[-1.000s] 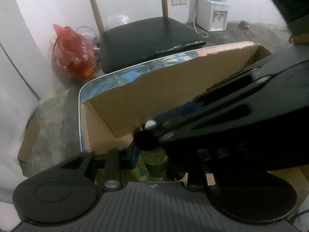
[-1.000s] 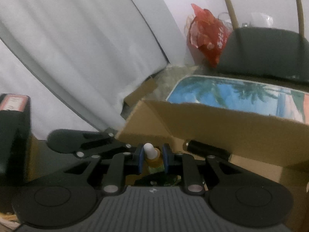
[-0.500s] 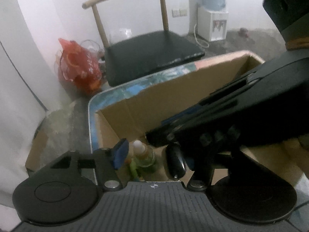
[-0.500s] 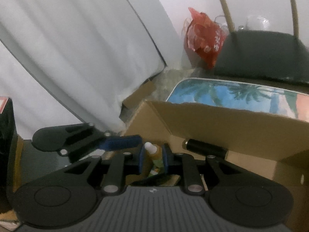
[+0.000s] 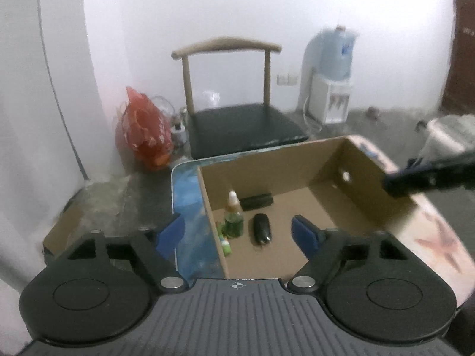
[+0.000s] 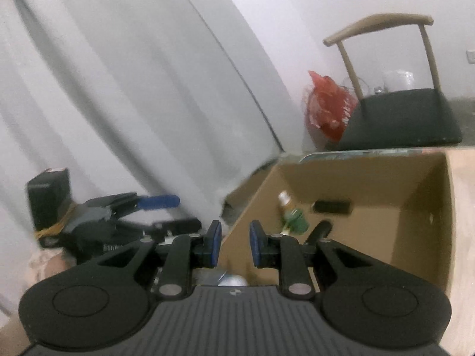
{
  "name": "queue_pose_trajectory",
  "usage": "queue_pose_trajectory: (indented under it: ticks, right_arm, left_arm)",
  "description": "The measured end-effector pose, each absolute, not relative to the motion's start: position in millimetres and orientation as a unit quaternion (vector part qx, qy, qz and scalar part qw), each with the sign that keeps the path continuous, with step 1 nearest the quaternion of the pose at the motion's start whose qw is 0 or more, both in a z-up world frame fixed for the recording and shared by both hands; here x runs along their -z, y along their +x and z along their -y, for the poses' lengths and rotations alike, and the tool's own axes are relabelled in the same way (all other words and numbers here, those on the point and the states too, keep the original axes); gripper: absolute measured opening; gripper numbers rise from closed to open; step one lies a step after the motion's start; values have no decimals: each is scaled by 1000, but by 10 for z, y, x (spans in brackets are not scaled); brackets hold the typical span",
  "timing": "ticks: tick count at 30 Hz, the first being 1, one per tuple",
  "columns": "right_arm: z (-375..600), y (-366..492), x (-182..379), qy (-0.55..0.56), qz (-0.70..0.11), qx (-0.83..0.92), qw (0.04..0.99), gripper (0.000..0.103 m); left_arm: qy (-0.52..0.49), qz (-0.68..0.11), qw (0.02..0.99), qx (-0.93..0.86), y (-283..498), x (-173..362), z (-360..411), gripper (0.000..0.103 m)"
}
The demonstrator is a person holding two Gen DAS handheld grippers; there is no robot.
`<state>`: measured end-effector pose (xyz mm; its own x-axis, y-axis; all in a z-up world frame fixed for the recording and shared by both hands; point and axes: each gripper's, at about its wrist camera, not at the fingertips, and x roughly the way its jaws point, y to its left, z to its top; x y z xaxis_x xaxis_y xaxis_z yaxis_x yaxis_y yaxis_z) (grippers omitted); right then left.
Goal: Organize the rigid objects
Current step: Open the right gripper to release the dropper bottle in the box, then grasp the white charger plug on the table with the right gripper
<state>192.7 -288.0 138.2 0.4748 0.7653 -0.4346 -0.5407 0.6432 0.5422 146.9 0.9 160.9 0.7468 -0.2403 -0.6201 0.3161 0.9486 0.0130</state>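
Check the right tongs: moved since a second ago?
Yes. The right tongs let go of the green dropper bottle and backed out of the brown cardboard box.

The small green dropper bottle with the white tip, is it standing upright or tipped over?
Upright: the green dropper bottle stands on the cardboard box floor, white tip pointing up.

The left gripper (image 5: 237, 233) hangs empty, its blue-padded fingers (image 5: 304, 234) spread wide above an open brown cardboard box (image 5: 297, 163). Inside stand a green dropper bottle with a white tip (image 5: 233, 221), a black oval object (image 5: 261, 228) just beside it, and a black cylinder (image 5: 256, 201) behind.
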Motion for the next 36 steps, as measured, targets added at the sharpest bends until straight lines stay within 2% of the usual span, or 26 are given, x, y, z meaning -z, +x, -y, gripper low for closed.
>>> queue_pose_trajectory:
  ticks: [5, 6, 7, 9, 14, 18, 23, 30, 36]
  right_arm:
    - [2988, 1220, -1172, 172, -322, -401, 840, 26]
    - [2985, 1123, -1089, 171, -320, -400, 842, 35]
    - [2957, 1050, -1005, 167, -321, -398, 843, 50]
    - [2855, 956, -766, 158, -323, -392, 847, 59]
    - [2482, 1020, -232, 159, -365, -389, 830, 59]
    - [2268, 1092, 10, 167, -394, -388, 817, 59]
    - [2182, 1101, 148, 189, -416, -382, 804, 58]
    - [2162, 1067, 275, 203, -438, -373, 793, 56]
    - [2229, 1064, 309, 212, -444, -367, 790, 56]
  left_arm:
    - [35, -320, 933, 163, 879, -1381, -135, 86]
    - [32, -327, 929, 170, 778, -1265, -131, 89]
    - [30, -336, 925, 174, 712, -1165, -126, 90]
    - [26, -359, 915, 181, 618, -931, -102, 90]
    - [23, -399, 896, 193, 514, -437, 48, 90]
    - [20, -393, 899, 191, 554, -236, 103, 90]
    - [22, -403, 894, 195, 570, -74, 115, 88]
    - [-2, -415, 884, 214, 562, 16, 55, 80]
    - [-17, -418, 869, 266, 461, 2, 93, 81]
